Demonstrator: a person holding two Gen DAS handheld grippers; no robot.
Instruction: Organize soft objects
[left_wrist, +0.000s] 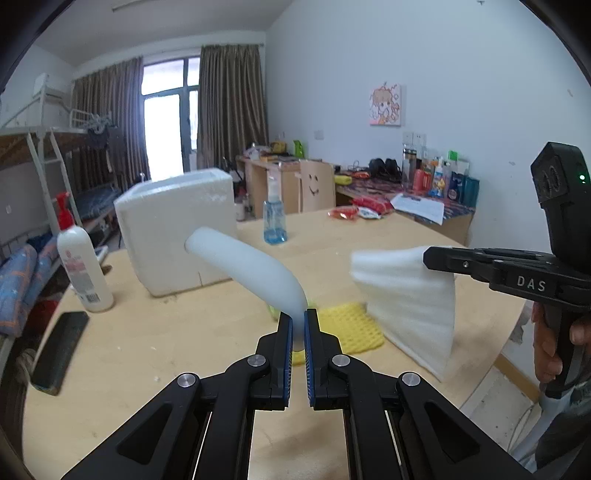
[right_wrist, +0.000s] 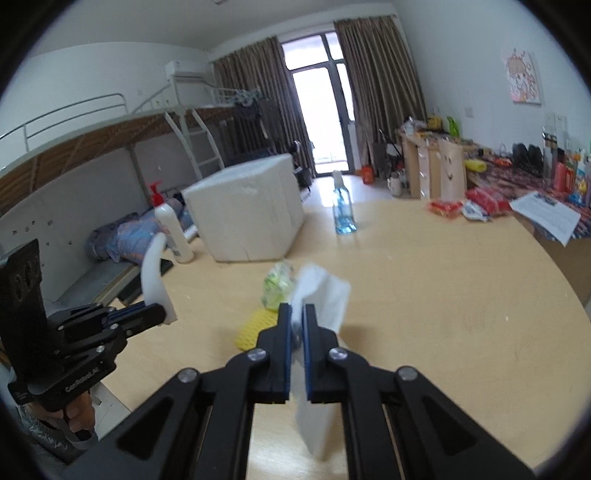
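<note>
**Both pieces held up, box lies ahead to the left**

While the left gripper (left_wrist: 298, 325) pinches the end of a curved white foam tube (left_wrist: 245, 267), its long axis points up toward the white polystyrene box (left_wrist: 177, 229), which stands nearer to this hand. The right gripper (right_wrist: 296, 325) is pressed onto a white folded foam sheet (right_wrist: 321, 291). A yellow net sleeve (left_wrist: 351, 325) lies below on the wooden table (left_wrist: 166, 343); a white lotion bottle (left_wrist: 83, 269) stands beside the box.
</note>
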